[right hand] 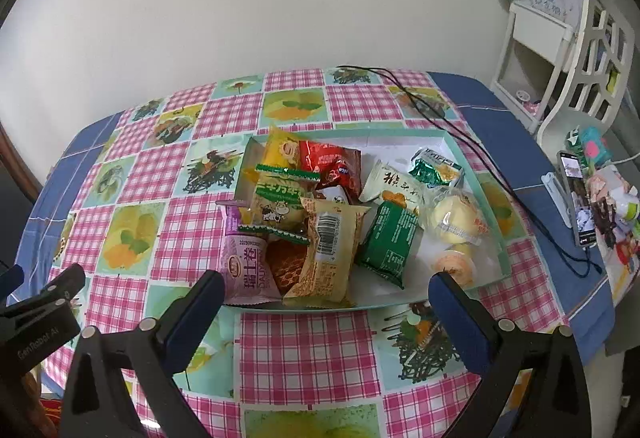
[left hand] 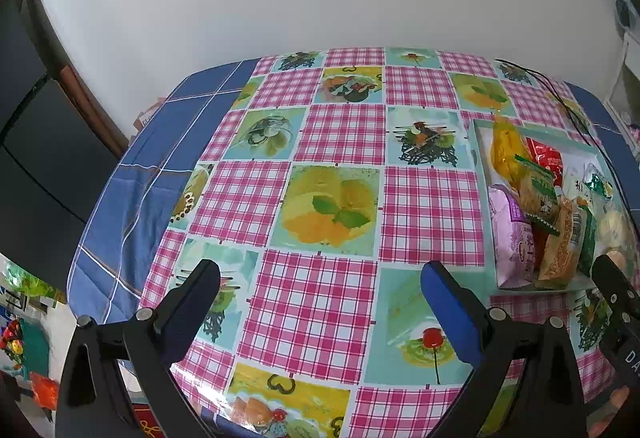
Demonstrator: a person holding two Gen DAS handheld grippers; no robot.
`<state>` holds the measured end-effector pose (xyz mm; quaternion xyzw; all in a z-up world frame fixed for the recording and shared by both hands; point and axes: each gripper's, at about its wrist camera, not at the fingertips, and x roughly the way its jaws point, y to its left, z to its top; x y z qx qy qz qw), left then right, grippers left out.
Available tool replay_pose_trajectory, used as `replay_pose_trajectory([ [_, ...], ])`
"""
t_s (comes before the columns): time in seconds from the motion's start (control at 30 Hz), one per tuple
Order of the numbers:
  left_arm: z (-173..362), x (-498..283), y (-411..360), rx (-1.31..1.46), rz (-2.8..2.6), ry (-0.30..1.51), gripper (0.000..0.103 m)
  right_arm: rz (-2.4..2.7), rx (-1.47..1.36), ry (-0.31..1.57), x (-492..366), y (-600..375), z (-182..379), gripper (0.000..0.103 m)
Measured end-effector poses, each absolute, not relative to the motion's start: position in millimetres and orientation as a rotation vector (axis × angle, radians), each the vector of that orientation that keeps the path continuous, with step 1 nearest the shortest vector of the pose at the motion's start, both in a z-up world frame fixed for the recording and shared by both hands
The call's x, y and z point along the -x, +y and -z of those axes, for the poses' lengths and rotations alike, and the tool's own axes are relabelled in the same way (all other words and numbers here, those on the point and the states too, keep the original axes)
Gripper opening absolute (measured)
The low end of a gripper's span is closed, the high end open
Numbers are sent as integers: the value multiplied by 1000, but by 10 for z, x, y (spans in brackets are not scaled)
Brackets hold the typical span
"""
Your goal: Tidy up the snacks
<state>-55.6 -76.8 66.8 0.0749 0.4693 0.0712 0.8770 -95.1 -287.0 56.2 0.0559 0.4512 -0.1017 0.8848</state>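
A shallow teal-rimmed white tray point(right hand: 486, 193) holds several snack packets: a purple roll pack point(right hand: 248, 270), a tan barcode pack point(right hand: 330, 258), a green pack point(right hand: 388, 242), a red pack point(right hand: 332, 161), a yellow pack point(right hand: 282, 149) and clear-wrapped buns point(right hand: 456, 217). My right gripper point(right hand: 326, 290) is open and empty, just in front of the tray's near rim. My left gripper point(left hand: 320, 278) is open and empty over the tablecloth, left of the tray point(left hand: 482, 141). The purple pack point(left hand: 512, 238) leans at the tray's near left corner.
A round table has a pink-check and fruit-print cloth point(left hand: 320, 173) over a blue cloth point(left hand: 132, 197). A black cable point(right hand: 436, 113) runs behind the tray. A phone point(right hand: 576, 197) and clutter lie at the right edge. A white chair point(right hand: 560, 49) stands behind.
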Motion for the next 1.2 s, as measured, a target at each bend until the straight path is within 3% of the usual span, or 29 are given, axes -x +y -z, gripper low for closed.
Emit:
replay_pose_trajectory([
  [1.2, -609, 505, -740, -142, -143, 1032, 100, 206, -109, 957, 943, -2876, -558, 103],
])
